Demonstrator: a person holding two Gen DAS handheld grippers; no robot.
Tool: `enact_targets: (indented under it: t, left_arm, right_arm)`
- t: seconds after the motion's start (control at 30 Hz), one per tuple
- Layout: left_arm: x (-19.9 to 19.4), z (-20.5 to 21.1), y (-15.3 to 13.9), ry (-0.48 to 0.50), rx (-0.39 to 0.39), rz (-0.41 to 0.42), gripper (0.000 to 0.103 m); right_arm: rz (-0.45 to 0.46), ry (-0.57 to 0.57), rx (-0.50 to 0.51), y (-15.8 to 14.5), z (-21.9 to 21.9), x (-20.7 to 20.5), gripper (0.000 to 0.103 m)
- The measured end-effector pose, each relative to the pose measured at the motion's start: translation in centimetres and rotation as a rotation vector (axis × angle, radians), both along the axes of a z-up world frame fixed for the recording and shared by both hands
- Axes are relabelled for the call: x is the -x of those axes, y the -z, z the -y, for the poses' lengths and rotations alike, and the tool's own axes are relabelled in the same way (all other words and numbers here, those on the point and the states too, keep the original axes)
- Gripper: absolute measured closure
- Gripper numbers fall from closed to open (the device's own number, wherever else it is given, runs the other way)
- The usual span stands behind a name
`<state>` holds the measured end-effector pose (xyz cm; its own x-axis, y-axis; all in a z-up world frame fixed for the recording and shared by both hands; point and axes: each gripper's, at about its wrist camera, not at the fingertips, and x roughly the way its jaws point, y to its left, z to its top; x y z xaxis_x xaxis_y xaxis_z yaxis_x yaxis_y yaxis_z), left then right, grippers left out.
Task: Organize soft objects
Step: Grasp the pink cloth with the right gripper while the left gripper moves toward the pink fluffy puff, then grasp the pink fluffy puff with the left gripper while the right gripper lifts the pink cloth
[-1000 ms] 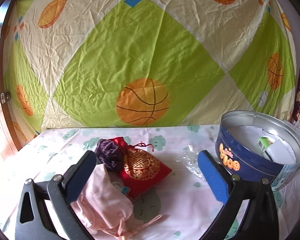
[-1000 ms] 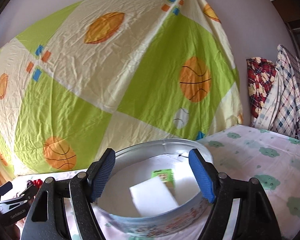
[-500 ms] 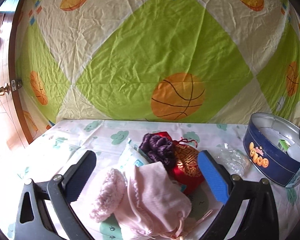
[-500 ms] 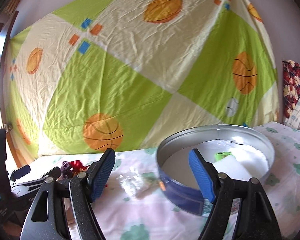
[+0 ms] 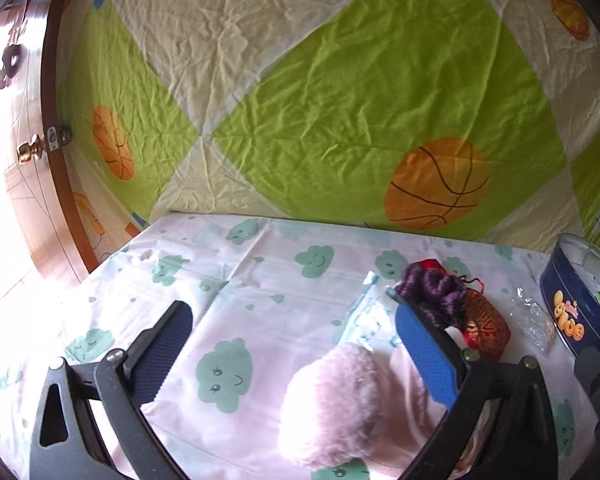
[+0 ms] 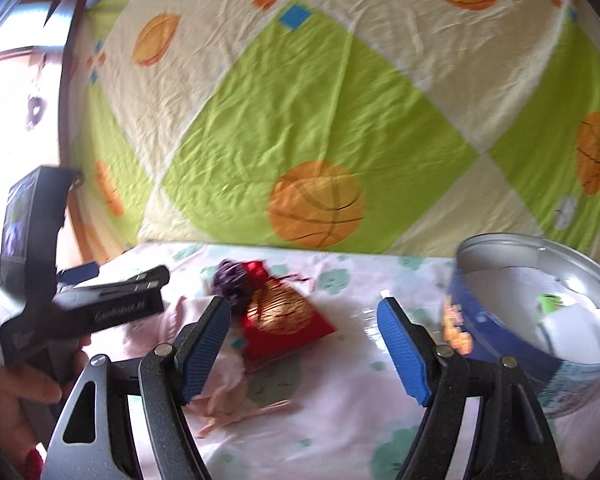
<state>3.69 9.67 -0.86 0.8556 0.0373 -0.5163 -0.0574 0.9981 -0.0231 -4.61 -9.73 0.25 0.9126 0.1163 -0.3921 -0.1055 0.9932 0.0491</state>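
A small pile of soft things lies on the cloud-print sheet: a fluffy pink piece (image 5: 336, 400) on a pink cloth bag (image 6: 224, 392), a purple scrunchie (image 5: 432, 292) (image 6: 232, 276) and a red and gold pouch (image 5: 484, 328) (image 6: 288, 316). My left gripper (image 5: 300, 344) is open; the pink fluff lies against its right finger, unpressed. My right gripper (image 6: 304, 348) is open over the sheet, with the red pouch just beyond its left finger. The round blue tin (image 5: 580, 308) (image 6: 540, 320) stands to the right, holding a white card and a green item.
A clear crumpled wrapper (image 5: 536, 320) lies between the pile and the tin. A hand (image 6: 16, 392) holds the left gripper (image 6: 100, 300) at the left of the right wrist view. A basketball-print sheet (image 5: 340, 120) hangs behind; a wooden door (image 5: 32, 148) stands at the left.
Both grippers have swung left. The right one left the tin and now faces the pile. The left one slid left, so the pile now sits by its right finger. Both stayed open.
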Motion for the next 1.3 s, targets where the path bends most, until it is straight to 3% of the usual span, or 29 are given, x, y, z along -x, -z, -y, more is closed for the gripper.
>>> enact_targets:
  t: [0.27,0.53,0.57,0.63,0.7,0.83,0.97,1.13,1.23,1.3]
  left_arm:
    - [-0.9,-4.2,-0.2,-0.080,0.056,-0.044,0.000]
    - [-0.9,-3.9,-0.3,-0.020,0.053,-0.061,0.000]
    - [-0.9,-3.6,-0.3,-0.009,0.045,-0.065,0.000]
    - [-0.9,-3.3,-0.2,0.012,0.032,-0.077,0.000]
    - [-1.0,-3.0,0.0,0.029,0.030,-0.091,0.000]
    - [-1.2,-3.0,0.4,0.072,0.070,-0.126,0.000]
    - [-1.2,-2.1,0.9,0.173,0.124,-0.172,0.000]
    - [-1.3,0.2,2.2,0.213,0.012,-0.221,0.001]
    - [-1.8,0.6,3.4,0.199,-0.031,-0.274,0.008]
    - [-1.9,0.1,3.6,0.223,0.026,-0.287,0.019]
  right_arm:
    - [-0.176,-0.147,0.035,1.9,-5.2,-3.4,0.026]
    - [-0.331,-0.201,0.074,3.8,-7.3,-6.0,0.048]
    - [-0.326,-0.200,0.074,3.8,-7.2,-5.8,0.055]
    - [-0.313,-0.200,0.056,3.5,-6.8,-5.6,0.081]
    - [-0.303,-0.213,0.007,3.2,-5.9,-5.1,0.094]
    - [-0.206,-0.202,-0.081,1.8,-3.6,-2.7,0.095]
    - [-0.086,-0.112,-0.149,-0.4,-0.1,-0.6,0.095]
    - [0.026,0.044,-0.140,-1.9,3.8,0.8,0.095]
    - [0.032,0.092,-0.113,-1.9,4.6,0.8,0.095]
    - [0.016,0.103,-0.127,-1.6,5.0,0.4,0.095]
